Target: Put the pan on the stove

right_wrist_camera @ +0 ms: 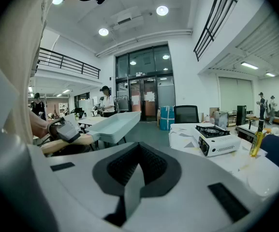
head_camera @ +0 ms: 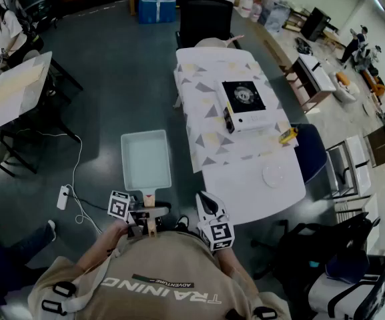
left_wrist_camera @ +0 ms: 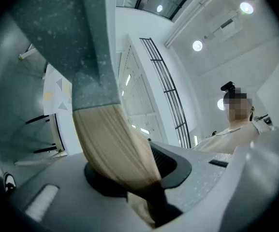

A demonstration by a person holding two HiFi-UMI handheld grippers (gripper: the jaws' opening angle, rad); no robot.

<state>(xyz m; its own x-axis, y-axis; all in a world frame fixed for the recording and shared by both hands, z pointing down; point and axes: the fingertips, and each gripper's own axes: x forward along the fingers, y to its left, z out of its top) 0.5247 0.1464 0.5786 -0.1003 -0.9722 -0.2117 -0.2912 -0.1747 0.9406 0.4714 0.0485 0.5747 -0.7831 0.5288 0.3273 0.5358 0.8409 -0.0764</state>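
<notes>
A pale rectangular pan [head_camera: 145,160] with a wooden handle [head_camera: 150,213] hangs level over the floor, left of the table. My left gripper [head_camera: 145,217] is shut on that handle; in the left gripper view the handle [left_wrist_camera: 115,144] runs down between the jaws and the pan's speckled underside [left_wrist_camera: 57,33] fills the top. My right gripper [head_camera: 209,209] hovers at the table's near corner, shut and empty. The portable stove [head_camera: 244,102] stands on the table's far half, and the right gripper view shows the stove [right_wrist_camera: 215,139] ahead on the right and the pan [right_wrist_camera: 112,127] to the left.
The long table [head_camera: 245,185] carries a patterned cloth, a white plate [head_camera: 273,175] and a yellow bottle [head_camera: 287,136] near the stove. A black chair [head_camera: 205,19] stands at its far end. A power strip [head_camera: 63,197] and cable lie on the floor at left.
</notes>
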